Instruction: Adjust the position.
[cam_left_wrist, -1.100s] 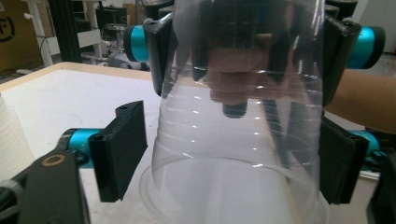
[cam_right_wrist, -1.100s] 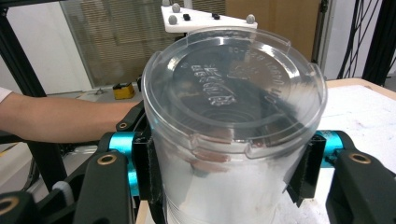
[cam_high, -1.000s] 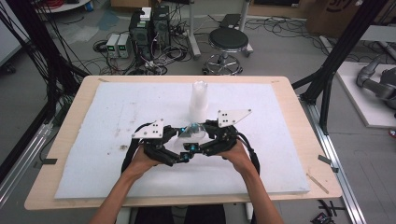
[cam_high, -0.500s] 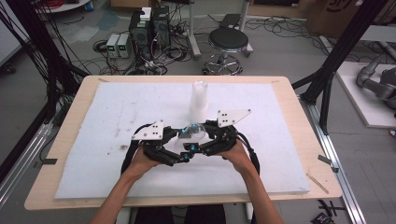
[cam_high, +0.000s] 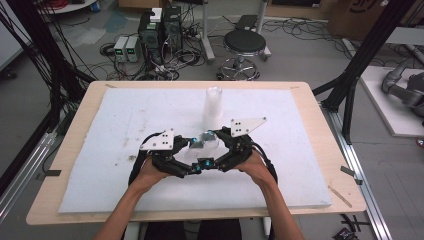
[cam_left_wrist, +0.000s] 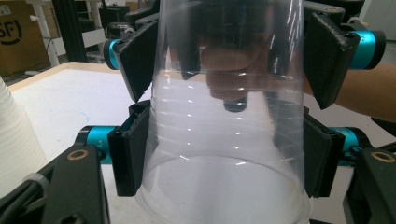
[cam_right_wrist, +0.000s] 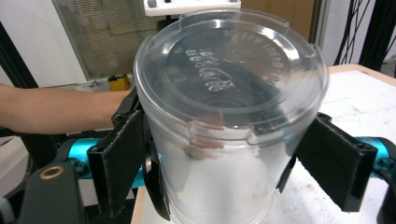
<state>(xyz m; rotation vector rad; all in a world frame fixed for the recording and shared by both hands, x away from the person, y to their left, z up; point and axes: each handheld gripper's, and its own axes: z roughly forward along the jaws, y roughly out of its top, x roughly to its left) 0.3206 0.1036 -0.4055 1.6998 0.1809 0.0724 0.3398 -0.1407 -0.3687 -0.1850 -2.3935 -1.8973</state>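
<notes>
A clear plastic cup (cam_high: 202, 141) hangs level between my two grippers above the white mat (cam_high: 120, 120). My left gripper (cam_left_wrist: 224, 161) is shut on the cup (cam_left_wrist: 224, 140) near its wide open mouth, with both pads pressed on the wall. My right gripper (cam_right_wrist: 229, 163) has just been opening its jaws. They now stand open on either side of the cup's base end (cam_right_wrist: 229, 84), and a gap shows at the right pad (cam_right_wrist: 336, 163). In the high view, the left gripper (cam_high: 192, 150) and the right gripper (cam_high: 215, 145) face each other tip to tip.
A tall stack of cups (cam_high: 212, 102) stands upright on the mat just beyond the grippers, and the same stack (cam_left_wrist: 14, 135) shows at the left edge of the left gripper view. A wooden table rim (cam_high: 330, 130) surrounds the mat. Stool and cables lie behind.
Both hands and the cup stay where they were; from above no shift is plain.
</notes>
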